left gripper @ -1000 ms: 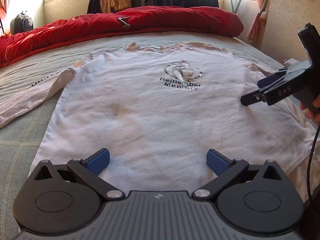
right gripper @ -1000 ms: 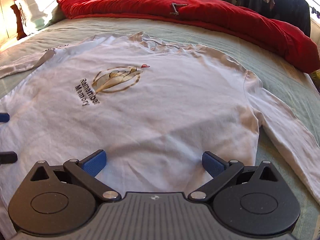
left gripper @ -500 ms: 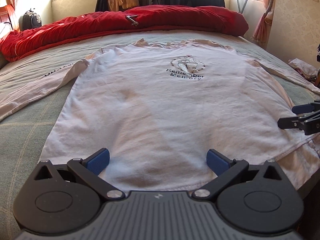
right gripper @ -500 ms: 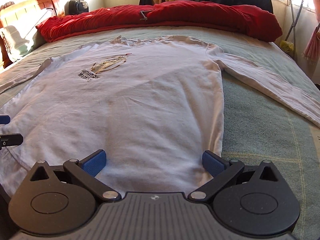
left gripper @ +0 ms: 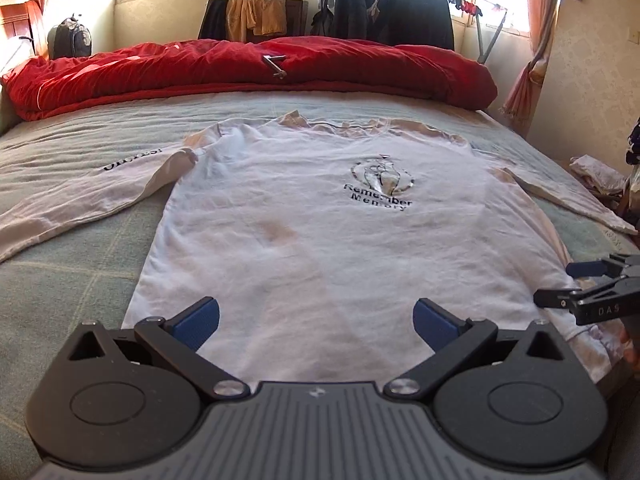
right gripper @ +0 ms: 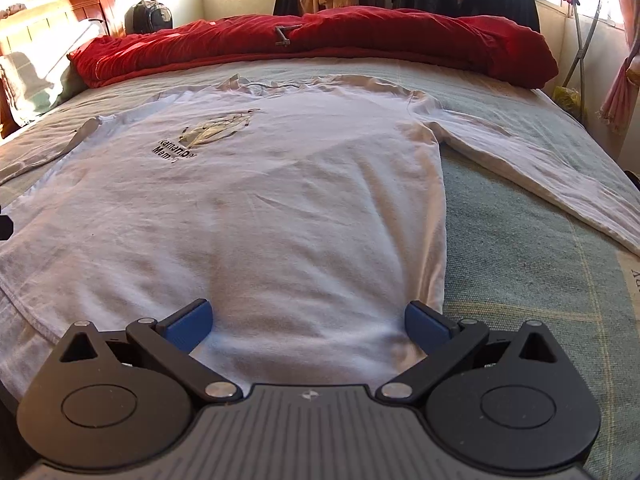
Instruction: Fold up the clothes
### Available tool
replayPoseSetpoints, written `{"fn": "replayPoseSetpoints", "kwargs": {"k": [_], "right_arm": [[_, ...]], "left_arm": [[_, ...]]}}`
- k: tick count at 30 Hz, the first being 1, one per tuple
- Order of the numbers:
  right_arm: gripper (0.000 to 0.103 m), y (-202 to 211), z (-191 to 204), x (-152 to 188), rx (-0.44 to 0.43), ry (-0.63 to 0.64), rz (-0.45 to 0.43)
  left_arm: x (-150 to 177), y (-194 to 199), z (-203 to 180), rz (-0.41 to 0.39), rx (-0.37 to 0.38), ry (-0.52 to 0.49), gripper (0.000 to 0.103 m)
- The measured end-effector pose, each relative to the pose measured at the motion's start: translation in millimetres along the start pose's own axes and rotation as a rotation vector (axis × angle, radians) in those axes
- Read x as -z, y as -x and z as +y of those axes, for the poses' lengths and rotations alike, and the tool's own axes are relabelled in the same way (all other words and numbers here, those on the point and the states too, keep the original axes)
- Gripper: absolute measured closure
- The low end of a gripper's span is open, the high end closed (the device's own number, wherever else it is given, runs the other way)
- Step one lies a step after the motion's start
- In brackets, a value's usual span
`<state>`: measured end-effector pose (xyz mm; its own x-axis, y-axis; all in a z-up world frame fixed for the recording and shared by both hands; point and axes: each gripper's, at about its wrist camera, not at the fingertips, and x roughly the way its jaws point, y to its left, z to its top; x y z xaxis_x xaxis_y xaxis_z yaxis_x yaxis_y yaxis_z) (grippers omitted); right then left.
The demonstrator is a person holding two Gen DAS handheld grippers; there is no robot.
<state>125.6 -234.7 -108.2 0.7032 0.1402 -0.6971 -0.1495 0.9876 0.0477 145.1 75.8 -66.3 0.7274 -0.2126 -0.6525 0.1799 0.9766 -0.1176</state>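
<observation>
A white long-sleeved shirt (left gripper: 320,240) (right gripper: 260,220) lies flat and face up on the bed, sleeves spread out to both sides, with a "Remember Memory" print (left gripper: 380,192) on the chest. My left gripper (left gripper: 316,318) hovers open just above the shirt's hem, left of centre. My right gripper (right gripper: 306,320) is open over the hem near the shirt's right side seam; its fingers (left gripper: 560,298) also show at the right edge of the left wrist view. Neither holds any cloth.
A rolled red duvet (left gripper: 260,68) lies across the far side of the bed. The green checked sheet (right gripper: 520,260) shows beside the shirt. Dark clothes hang on a rack (left gripper: 400,12) by the window. A backpack (left gripper: 70,40) stands at the far left.
Both grippers have drawn back toward the hem, so more of the shirt shows. The right gripper dropped from mid-height to low at the right edge of the left wrist view.
</observation>
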Motion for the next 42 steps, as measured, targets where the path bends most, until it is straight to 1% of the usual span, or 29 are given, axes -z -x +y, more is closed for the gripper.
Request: {"fn": "replayPoseSetpoints", "kwargs": {"k": [3, 5, 7, 11, 13, 16, 19, 23, 27, 30, 34, 36, 38, 40, 41, 42], "right_arm": [[0.0, 0.0, 0.1, 0.1, 0.0, -0.001, 0.0], [0.0, -0.1, 0.2, 0.2, 0.0, -0.002, -0.001], [0.0, -0.7, -0.2, 0.2, -0.001, -0.004, -0.002], [0.0, -1.7, -0.2, 0.4, 0.001, -0.005, -0.004], [0.0, -1.4, -0.1, 1.1, 0.002, -0.003, -0.008], [0.0, -0.9, -0.2, 2.5, 0.002, 0.002, -0.016], [0.0, -1.2, 0.1, 2.1, 0.002, 0.002, -0.017], [0.0, -1.6, 0.8, 1.1, 0.006, 0.001, -0.018], [0.0, -2.2, 2.5, 1.9, 0.014, 0.002, -0.027], [0.0, -2.4, 2.5, 1.9, 0.016, 0.003, -0.029], [0.0, 0.7, 6.5, -4.2, 0.036, -0.005, -0.01], [0.0, 4.6, 9.4, -8.6, 0.041, -0.02, -0.006], [0.0, 10.8, 15.0, -13.0, 0.022, -0.021, -0.029], [0.0, 16.3, 25.7, -20.2, -0.004, 0.013, -0.055], [0.0, 18.9, 31.1, -23.8, -0.017, 0.03, -0.068], [0.0, 21.0, 37.5, -28.2, -0.033, 0.05, -0.083]], "left_arm": [[5.1, -17.4, 6.9, 0.061, 0.016, 0.064, 0.001], [17.3, -15.1, 9.8, 0.049, 0.02, 0.064, 0.001], [27.5, -6.3, 12.0, 0.027, 0.026, 0.043, 0.001], [38.7, 9.0, 18.7, 0.007, 0.041, 0.018, 0.001], [37.8, 13.1, 21.8, 0.017, 0.048, 0.007, 0.001], [30.7, 15.8, 28.4, 0.034, 0.054, 0.022, 0.001], [22.9, 19.6, 36.9, 0.017, 0.043, 0.05, 0.001], [13.2, 19.1, 42.6, -0.004, 0.065, 0.059, 0.001], [22.0, 3.9, 44.7, 0.053, 0.093, 0.081, 0.001], [28.2, 5.5, 42.5, 0.039, 0.09, 0.055, 0.001], [19.9, 15.0, 50.7, 0.025, 0.102, 0.075, 0.001], [10.7, 22.5, 59.7, -0.002, 0.086, 0.067, 0.001], [-1.7, 28.4, 71.1, -0.031, 0.061, 0.05, 0.003], [-17.8, 30.1, 85.3, -0.042, 0.03, 0.03, 0.004], [-26.9, 30.0, 92.6, -0.046, 0.016, 0.018, 0.009], [-37.1, 28.7, 99.6, -0.052, 0.002, 0.004, 0.011]]}}
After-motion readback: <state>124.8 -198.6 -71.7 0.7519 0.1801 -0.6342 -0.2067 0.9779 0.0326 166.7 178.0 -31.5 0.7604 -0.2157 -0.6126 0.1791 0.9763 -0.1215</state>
